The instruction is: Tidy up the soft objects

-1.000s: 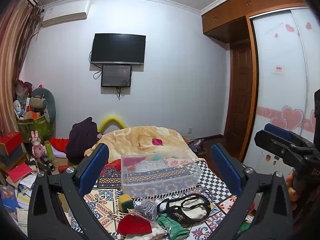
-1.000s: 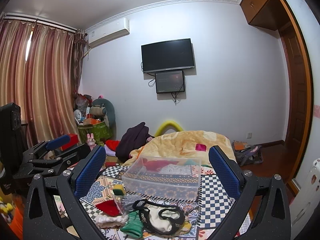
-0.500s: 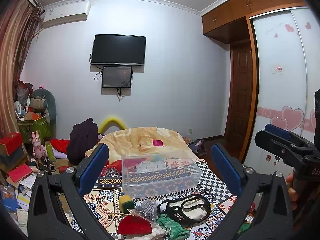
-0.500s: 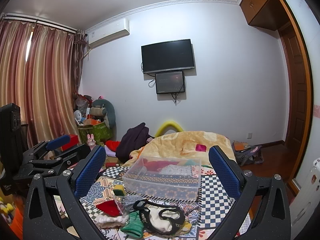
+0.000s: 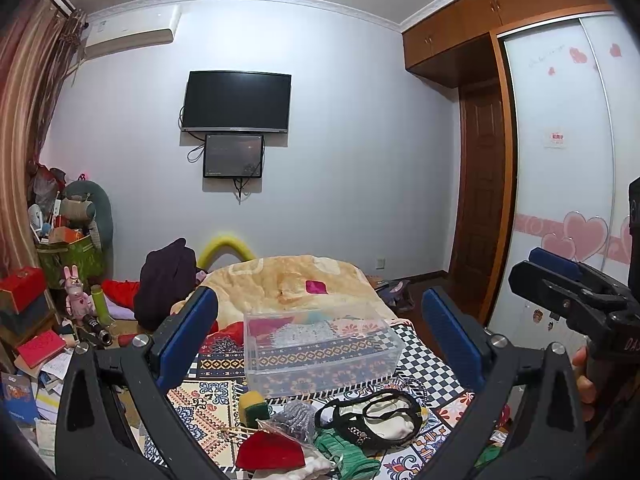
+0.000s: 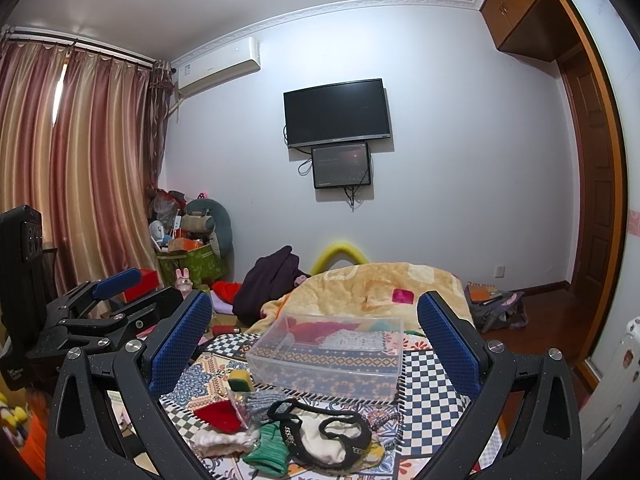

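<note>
Both tongs gape wide and hold nothing: left tongs [image 5: 320, 340], right tongs [image 6: 314, 344], hovering above the bed [image 5: 424, 364]. The pile of soft items [image 6: 288, 432] sits at the bed's near edge, just in front of the clear plastic bin [image 6: 328, 356]. Risks, as I judge them: the black strappy piece [image 6: 320, 428] overlaps the green knit [image 6: 268, 448], so one grab may drag several. The crinkly plastic bag [image 5: 288, 432] could snag. The light bin may slide if bumped.

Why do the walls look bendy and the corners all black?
Left wrist view: the fisheye lens bows the wardrobe edge and blacks out the corners. Right wrist view: the curtains and door frame curve likewise; the middle, like the TV, stays sharp.
</note>
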`<state>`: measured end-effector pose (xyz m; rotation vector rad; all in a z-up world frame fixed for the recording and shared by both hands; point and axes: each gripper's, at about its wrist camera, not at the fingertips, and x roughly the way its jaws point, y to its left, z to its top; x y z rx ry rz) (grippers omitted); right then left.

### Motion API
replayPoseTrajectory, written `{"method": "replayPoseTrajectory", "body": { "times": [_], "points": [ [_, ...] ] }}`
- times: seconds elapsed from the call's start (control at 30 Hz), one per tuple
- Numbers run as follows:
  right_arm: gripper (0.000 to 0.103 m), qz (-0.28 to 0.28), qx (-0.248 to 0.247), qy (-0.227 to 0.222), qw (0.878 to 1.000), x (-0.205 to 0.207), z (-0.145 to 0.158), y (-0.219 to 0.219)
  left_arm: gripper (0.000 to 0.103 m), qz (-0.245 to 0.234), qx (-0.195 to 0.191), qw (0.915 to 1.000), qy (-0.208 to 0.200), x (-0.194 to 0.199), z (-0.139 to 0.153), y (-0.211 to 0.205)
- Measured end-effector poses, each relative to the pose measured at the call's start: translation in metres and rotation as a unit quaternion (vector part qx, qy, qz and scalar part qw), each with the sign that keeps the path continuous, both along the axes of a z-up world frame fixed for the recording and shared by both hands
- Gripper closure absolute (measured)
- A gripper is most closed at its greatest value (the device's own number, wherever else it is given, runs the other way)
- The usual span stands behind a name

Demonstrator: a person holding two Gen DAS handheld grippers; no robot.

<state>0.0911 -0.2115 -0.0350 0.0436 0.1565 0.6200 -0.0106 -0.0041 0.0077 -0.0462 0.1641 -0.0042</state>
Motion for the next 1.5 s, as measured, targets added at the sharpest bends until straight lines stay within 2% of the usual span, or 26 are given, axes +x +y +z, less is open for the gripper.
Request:
{"method": "replayPoseTrajectory", "body": {
  "times": [0.73,0.83,0.93,1.1,1.33,1.43,1.5],
  "points": [
    [0.000,-0.003,-0.007,0.004,1.000,0.002,-0.004,0.002,0.000,0.005,0.004,1.0000,0.005,0.002,-0.002,-0.001],
    [0.000,-0.012,-0.009,0.023,1.000,0.013,-0.013,0.000,0.000,0.011,0.001,0.9995,0.031,0.013,-0.012,0.004],
    [0.000,-0.025,-0.013,0.066,0.997,0.036,-0.030,-0.004,0.000,0.020,-0.008,0.9974,0.068,0.031,-0.025,0.014],
    [0.000,-0.033,-0.017,0.133,0.990,0.067,-0.062,-0.006,0.000,0.041,-0.024,0.9902,0.131,0.059,-0.060,0.035],
    [0.002,-0.023,-0.054,0.179,0.982,0.079,-0.104,0.000,0.000,0.058,-0.044,0.9762,0.204,0.087,-0.116,0.064],
    [0.009,-0.017,-0.067,0.194,0.979,0.081,-0.119,0.002,0.000,0.063,-0.056,0.9700,0.228,0.099,-0.135,0.074],
    [0.018,-0.010,-0.077,0.210,0.975,0.083,-0.129,0.003,0.000,0.066,-0.066,0.9664,0.240,0.106,-0.145,0.079]
  ]
}}
